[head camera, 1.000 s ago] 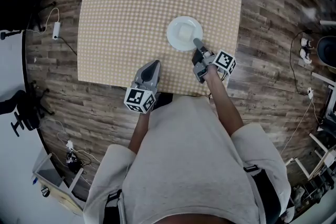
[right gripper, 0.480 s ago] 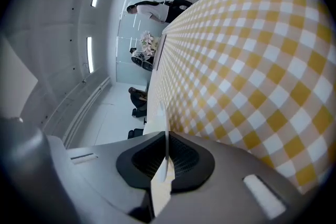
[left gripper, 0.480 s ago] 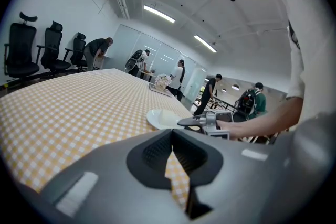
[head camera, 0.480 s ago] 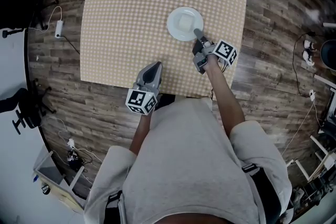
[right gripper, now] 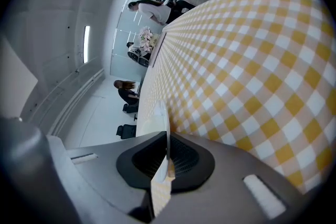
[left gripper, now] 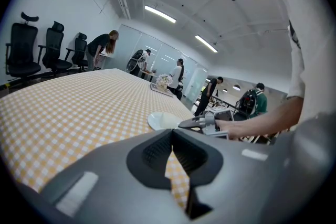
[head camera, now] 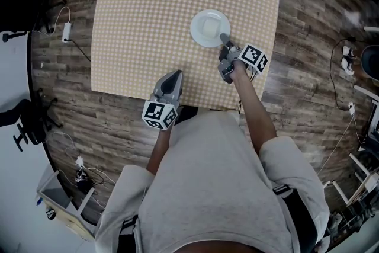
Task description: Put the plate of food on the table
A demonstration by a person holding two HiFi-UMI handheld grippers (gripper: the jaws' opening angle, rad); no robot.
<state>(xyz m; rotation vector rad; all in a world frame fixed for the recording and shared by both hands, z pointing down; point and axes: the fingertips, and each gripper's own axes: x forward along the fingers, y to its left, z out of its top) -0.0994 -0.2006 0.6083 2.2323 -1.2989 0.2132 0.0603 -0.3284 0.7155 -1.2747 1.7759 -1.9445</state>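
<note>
Head view, plate [head camera: 208,26] rim in right gripper [head camera: 224,39]

Light grey top [head camera: 219,186], apparently rolled sleeves [head camera: 121,186].

The place reads as an open-plan office or lab floor. Black high-backed office chairs [left gripper: 23,44] line the white wall at the left. Long strip lights [left gripper: 160,14] run across a bare white ceiling. A glass partition wall [left gripper: 157,60] closes the far end, where several people [left gripper: 105,45] stand. The yellow-and-white checked table [head camera: 148,9] sits on a grey-brown wood-plank floor [head camera: 65,98]. A white power adapter [head camera: 63,34] lies with its cable on the boards to the table's left.
</note>
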